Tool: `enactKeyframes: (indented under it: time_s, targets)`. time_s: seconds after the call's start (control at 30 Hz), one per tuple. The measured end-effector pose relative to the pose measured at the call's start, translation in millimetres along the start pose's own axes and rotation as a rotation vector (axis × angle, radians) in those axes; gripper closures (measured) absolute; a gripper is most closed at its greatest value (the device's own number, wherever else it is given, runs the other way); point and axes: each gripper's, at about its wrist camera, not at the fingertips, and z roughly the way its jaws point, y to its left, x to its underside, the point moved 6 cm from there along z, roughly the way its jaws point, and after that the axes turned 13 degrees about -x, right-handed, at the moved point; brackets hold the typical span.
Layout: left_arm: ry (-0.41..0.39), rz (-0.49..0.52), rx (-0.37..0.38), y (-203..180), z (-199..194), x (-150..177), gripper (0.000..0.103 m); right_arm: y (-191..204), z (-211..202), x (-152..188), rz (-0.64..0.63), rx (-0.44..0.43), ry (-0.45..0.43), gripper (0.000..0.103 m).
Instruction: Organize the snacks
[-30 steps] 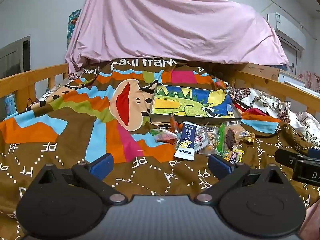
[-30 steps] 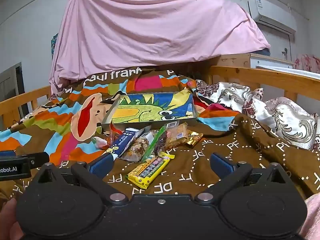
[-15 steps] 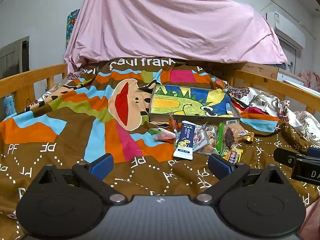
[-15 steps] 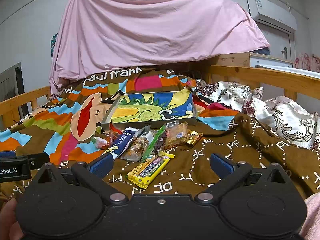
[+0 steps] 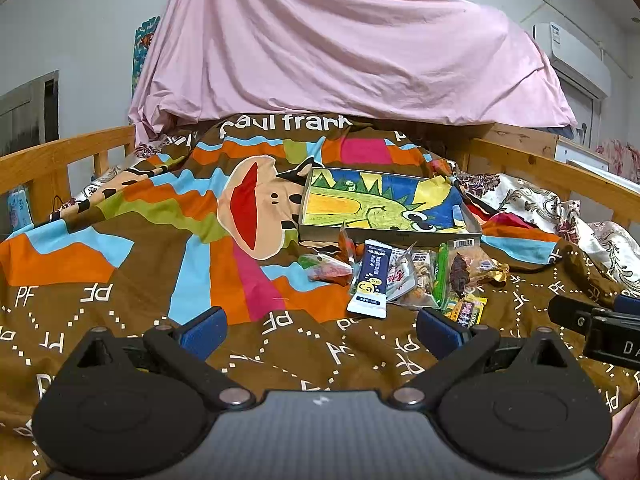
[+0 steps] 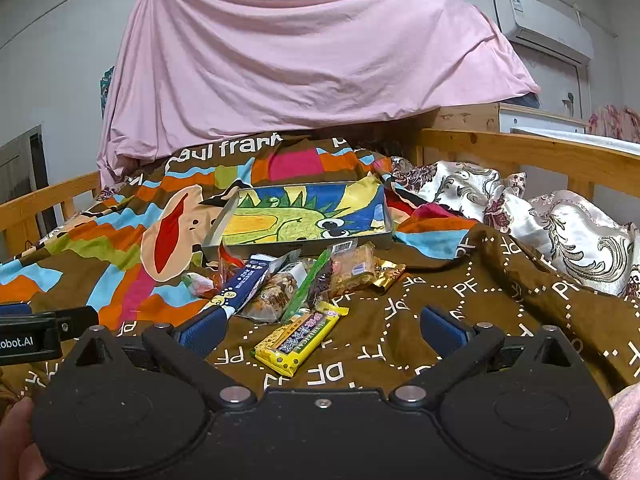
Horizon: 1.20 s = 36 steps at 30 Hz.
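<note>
Two grippers hover low over a brown patterned blanket point(image 5: 120, 264), each with jaws spread wide and empty. Left gripper point(image 5: 320, 330) and right gripper point(image 6: 320, 328) both face a shallow box with a cartoon dinosaur print point(image 6: 304, 220). Heaped just in front of that box lie the snack packets: a dark blue stick pack point(image 5: 370, 278), a green wrapper point(image 6: 306, 290), and, nearest the right gripper, a yellow bar point(image 6: 298, 340).

Bed point(image 5: 100, 152) (wooden rails), covered by patterned blanket point(image 5: 132, 264). On blanket: shallow box point(image 5: 384, 208) at 12 o'clock; snack pile point(image 5: 404, 276) touching its near edge; yellow packet point(image 6: 300, 338) nearest.
</note>
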Motion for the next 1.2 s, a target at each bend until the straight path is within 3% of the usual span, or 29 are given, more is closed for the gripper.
enactKeyframes:
  time_s: [1.2]
  targets:
    - [0.018,-0.002,0.004,0.1,5.3,12.3,0.000,-4.7,3.2,1.4,0.017,0.009,0.011,0.000]
